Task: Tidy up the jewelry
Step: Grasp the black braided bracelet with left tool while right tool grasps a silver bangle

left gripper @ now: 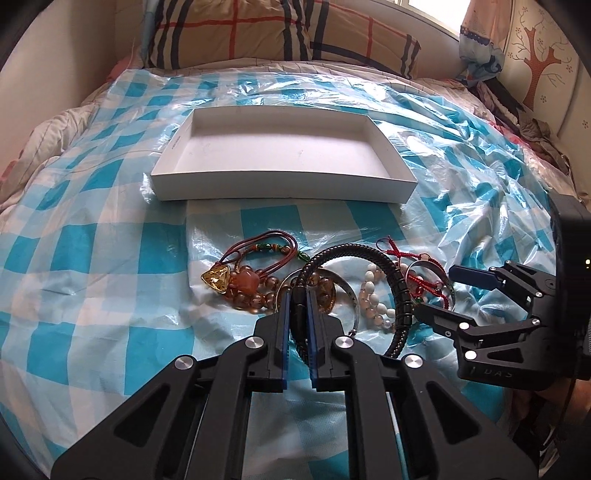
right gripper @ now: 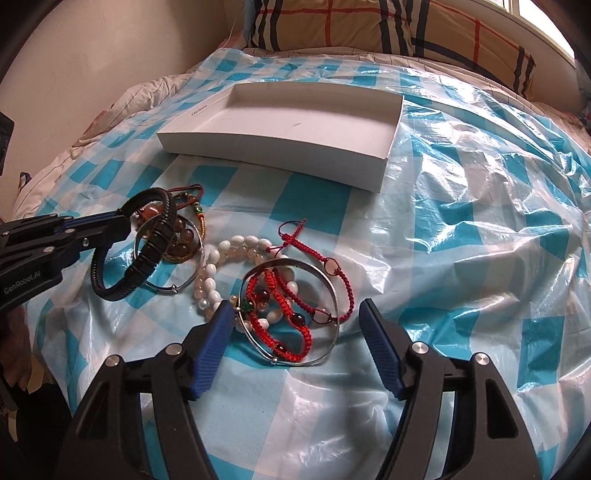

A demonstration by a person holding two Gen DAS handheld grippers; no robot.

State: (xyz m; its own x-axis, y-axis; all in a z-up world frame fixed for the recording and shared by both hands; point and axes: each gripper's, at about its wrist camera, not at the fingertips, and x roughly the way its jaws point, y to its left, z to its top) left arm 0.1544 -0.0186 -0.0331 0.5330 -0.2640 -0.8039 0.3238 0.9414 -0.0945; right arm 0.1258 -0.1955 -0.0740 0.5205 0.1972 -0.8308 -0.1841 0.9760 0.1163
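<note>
- Jewelry lies in a loose heap on the blue-and-white checked plastic sheet [right gripper: 461, 206], just in front of the white tray [left gripper: 284, 188], which is your landmark here.
- Your left gripper [left gripper: 298, 295] is pinched tight on the black braided bracelet [left gripper: 399, 284]; its blue pads press on the band, and in the right wrist view the bracelet [right gripper: 147, 254] looks partly raised from the sheet, though the fisheye makes that hard to judge.
- Your right gripper [right gripper: 297, 314] stands spread wide, with no pad clamped on anything; the silver bangle [right gripper: 332, 288] and the red cord bracelets [right gripper: 291, 332] lie between its fingers, nearer you than the tray.
- White and cream beads [right gripper: 210, 284] lie between the two bracelets, in front of the tray's middle.
- Amber beads [left gripper: 255, 299], a yellow triangular pendant [left gripper: 216, 281] and a brown cord [left gripper: 266, 240] lie at the heap's left end in the left wrist view, also just short of the tray's front wall.
- Checked pillow [left gripper: 258, 33] sits beyond the tray.
</note>
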